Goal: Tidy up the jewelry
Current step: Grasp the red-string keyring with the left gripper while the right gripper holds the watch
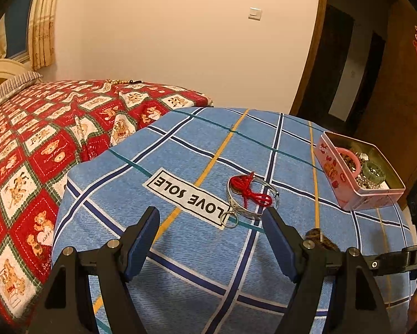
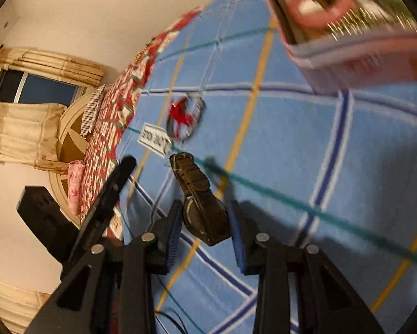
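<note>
A silver bangle tied with red cord lies on the blue checked cloth, a small ring beside it. My left gripper hovers just in front of them, open, nothing between its fingers. In the right wrist view, my right gripper is shut on a dark watch, whose strap sticks out ahead of the pads. The bangle shows blurred further on. The pink tin holds a pink bangle, a green bangle and beads. The tin sits at the upper right.
A bed with a red teddy-bear quilt adjoins the cloth-covered surface on the left. A white label reading LOVE SOLE is sewn on the cloth. A wooden door frame stands behind the tin.
</note>
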Action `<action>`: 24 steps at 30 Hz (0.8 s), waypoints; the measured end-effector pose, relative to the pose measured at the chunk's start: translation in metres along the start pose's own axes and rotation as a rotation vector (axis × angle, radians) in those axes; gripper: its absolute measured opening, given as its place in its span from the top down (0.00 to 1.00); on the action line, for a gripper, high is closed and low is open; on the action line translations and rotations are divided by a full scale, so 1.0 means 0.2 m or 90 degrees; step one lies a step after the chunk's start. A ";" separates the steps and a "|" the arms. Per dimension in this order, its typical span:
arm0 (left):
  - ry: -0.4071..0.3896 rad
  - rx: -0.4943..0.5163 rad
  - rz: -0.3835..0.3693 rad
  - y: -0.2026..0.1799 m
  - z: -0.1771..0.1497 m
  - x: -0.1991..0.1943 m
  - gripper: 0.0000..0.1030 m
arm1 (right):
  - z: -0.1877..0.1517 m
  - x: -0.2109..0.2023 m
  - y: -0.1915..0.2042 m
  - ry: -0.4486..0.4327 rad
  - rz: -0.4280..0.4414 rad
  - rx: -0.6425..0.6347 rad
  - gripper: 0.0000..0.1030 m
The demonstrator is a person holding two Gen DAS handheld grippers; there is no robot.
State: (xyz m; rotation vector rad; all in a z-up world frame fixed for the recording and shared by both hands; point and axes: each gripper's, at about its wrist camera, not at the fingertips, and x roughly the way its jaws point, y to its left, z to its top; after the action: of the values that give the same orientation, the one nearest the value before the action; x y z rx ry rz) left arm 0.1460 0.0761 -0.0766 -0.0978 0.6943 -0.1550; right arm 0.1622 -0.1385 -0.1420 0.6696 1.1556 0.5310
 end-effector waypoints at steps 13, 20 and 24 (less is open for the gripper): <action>0.026 0.033 -0.041 -0.08 0.00 0.03 0.26 | 0.01 -0.20 -0.01 -0.097 -0.064 -0.030 0.65; 0.070 0.026 -0.092 -0.10 0.11 0.19 0.26 | 0.04 -0.22 0.01 -0.122 -0.094 -0.047 0.65; 0.127 -0.003 -0.077 -0.08 0.12 0.34 0.31 | 0.05 -0.23 0.01 -0.132 -0.098 -0.054 0.65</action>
State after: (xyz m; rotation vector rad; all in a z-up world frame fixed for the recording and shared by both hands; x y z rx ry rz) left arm 0.2116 0.0493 -0.0983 -0.1298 0.8884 -0.2812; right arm 0.1573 -0.1709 -0.1083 0.5439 0.9751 0.3684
